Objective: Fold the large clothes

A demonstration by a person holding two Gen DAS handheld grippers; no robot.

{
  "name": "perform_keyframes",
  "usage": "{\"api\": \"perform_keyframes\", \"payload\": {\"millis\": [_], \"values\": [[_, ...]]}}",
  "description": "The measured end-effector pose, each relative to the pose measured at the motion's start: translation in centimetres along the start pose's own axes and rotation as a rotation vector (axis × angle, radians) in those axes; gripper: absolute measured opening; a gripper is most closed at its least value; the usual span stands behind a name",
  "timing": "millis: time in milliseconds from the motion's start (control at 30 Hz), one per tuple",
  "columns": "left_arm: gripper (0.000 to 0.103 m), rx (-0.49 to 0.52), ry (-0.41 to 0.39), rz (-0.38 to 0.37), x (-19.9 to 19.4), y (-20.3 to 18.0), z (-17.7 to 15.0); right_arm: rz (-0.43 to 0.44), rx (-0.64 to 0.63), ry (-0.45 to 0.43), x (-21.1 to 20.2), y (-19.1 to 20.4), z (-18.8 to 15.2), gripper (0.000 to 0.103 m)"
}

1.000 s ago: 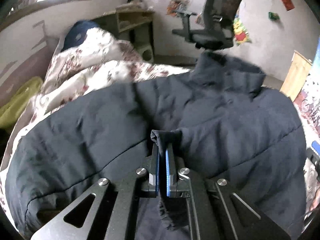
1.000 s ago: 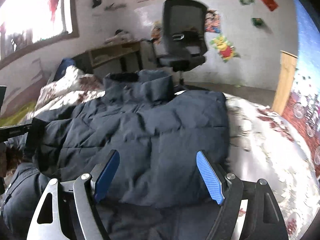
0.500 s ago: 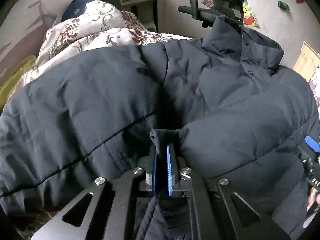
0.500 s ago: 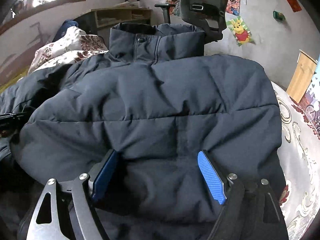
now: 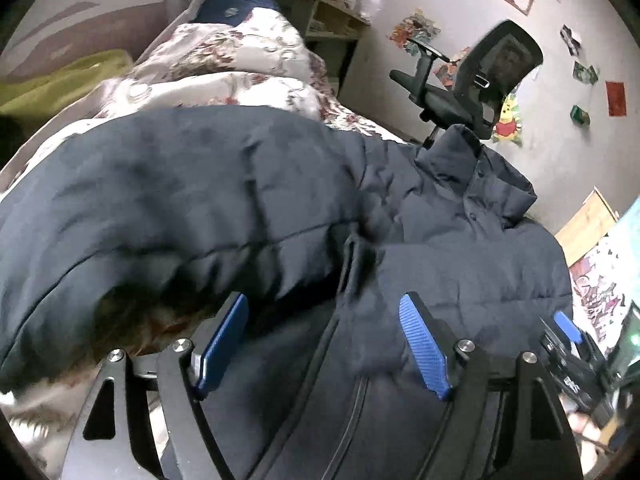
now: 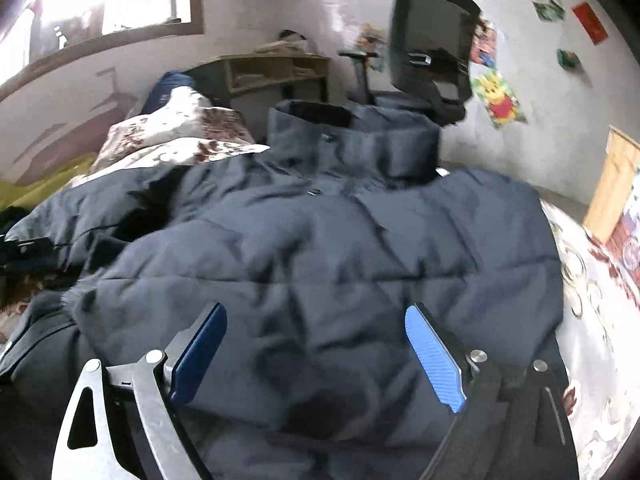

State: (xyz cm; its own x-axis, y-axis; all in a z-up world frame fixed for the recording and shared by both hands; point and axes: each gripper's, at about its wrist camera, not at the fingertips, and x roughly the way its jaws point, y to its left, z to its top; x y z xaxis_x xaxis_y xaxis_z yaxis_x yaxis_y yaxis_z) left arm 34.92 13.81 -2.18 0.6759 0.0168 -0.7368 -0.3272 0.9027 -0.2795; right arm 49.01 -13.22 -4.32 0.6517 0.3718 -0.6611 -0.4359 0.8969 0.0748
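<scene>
A dark navy puffer jacket [image 5: 280,200] lies across the bed, its stand-up collar [image 6: 352,140] at the far end. My left gripper [image 5: 324,340] hovers low over the jacket's folded-in left side, its jaws opening, the blue pads [image 5: 424,344] apart and pressing on nothing. The jacket's front lies loose under them. My right gripper [image 6: 316,352] is over the jacket's right half, jaws opening wider, fabric below them but not pinched. The right gripper's blue tip [image 5: 566,326] shows at the right edge of the left wrist view.
A floral quilt [image 5: 240,68] is heaped on the bed behind the jacket, with floral bedsheet [image 6: 592,300] to the right. A black office chair [image 6: 432,48] and a wooden desk [image 6: 272,72] stand beyond the bed. A wooden board [image 6: 612,184] leans at right.
My left gripper has let go of the jacket fold it pinched and its jaws have spread wide. It has shifted sideways and rolled. My right gripper has moved slightly and opened a little more.
</scene>
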Motion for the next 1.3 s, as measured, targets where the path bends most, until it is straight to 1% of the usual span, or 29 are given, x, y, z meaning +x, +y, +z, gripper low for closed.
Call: {"api": "perform_keyframes", "payload": {"millis": [67,167,233,300,367,467,533,567,633,733,800,900,967,1033,1067,1100,1133,1167,1200,1233,1300], "values": [[0.073,-0.034,0.001,0.004,-1.4,1.1,-0.8,0.023,-0.029,-0.003,0.1,1.3,0.4,0.092],[0.073,-0.12,0.014,0.004,-3.2,3.2,-1.8,0.06,-0.062,0.002,0.4,3.1,1.0,0.094],[0.073,-0.214,0.005,0.017,-4.7,5.3,-2.5,0.074,-0.099,0.005,0.8,4.5,1.5,0.094],[0.073,-0.339,-0.013,0.031,-6.0,7.6,-3.2,0.087,-0.127,0.007,1.2,5.6,1.8,0.094],[0.073,-0.484,-0.06,0.033,-7.2,9.8,-4.0,0.101,-0.156,0.026,2.0,6.9,2.1,0.095],[0.073,-0.683,-0.138,-0.003,-8.3,12.8,-4.8,0.128,-0.169,0.103,3.7,8.3,1.9,0.095],[0.073,-0.758,-0.158,-0.043,-8.3,14.2,-4.6,0.142,-0.166,0.14,4.5,8.9,1.3,0.095],[0.073,-0.795,-0.163,-0.071,-8.2,14.7,-4.6,0.134,-0.171,0.149,4.7,9.2,0.9,0.095],[0.073,-0.856,-0.169,-0.112,-7.9,15.6,-4.5,0.116,-0.188,0.142,4.6,9.5,0.2,0.099],[0.073,-0.926,-0.155,-0.144,-7.1,16.6,-4.3,0.113,-0.195,0.142,4.4,9.8,-0.4,0.1],[0.073,-0.998,-0.139,-0.162,-7.0,18.0,-4.5,0.109,-0.196,0.146,4.3,9.8,-0.6,0.101],[0.073,-1.103,-0.158,-0.164,-7.1,19.9,-5.1,0.101,-0.201,0.146,4.3,9.9,-0.7,0.101],[0.073,-1.169,-0.19,-0.157,-7.8,21.3,-5.6,0.098,-0.202,0.145,4.2,10.0,-0.7,0.101],[0.072,-1.193,-0.217,-0.136,-8.7,22.5,-5.8,0.097,-0.202,0.142,4.2,10.0,-0.7,0.101],[0.069,-1.181,-0.221,-0.132,-8.9,22.7,-5.6,0.096,-0.203,0.142,4.2,10.0,-0.7,0.101],[0.054,-1.153,-0.221,-0.119,-9.4,22.7,-5.3,0.096,-0.203,0.143,4.2,10.0,-0.7,0.101],[0.044,-1.107,-0.228,-0.095,-9.9,22.5,-4.7,0.096,-0.204,0.145,4.2,10.0,-0.8,0.101],[0.039,-1.051,-0.244,-0.065,-10.8,22.2,-4.0,0.094,-0.205,0.146,4.4,10.1,-0.8,0.102],[0.028,-1.014,-0.257,-0.043,-11.4,21.9,-3.7,0.091,-0.206,0.147,4.5,10.1,-0.9,0.103],[0.019,-0.976,-0.271,-0.026,-12.0,21.4,-3.2,0.088,-0.206,0.148,4.6,10.1,-0.9,0.103],[0.013,-0.881,-0.309,0.009,-13.6,20.4,-1.7,0.084,-0.204,0.147,4.7,10.1,-1.0,0.103]]}}
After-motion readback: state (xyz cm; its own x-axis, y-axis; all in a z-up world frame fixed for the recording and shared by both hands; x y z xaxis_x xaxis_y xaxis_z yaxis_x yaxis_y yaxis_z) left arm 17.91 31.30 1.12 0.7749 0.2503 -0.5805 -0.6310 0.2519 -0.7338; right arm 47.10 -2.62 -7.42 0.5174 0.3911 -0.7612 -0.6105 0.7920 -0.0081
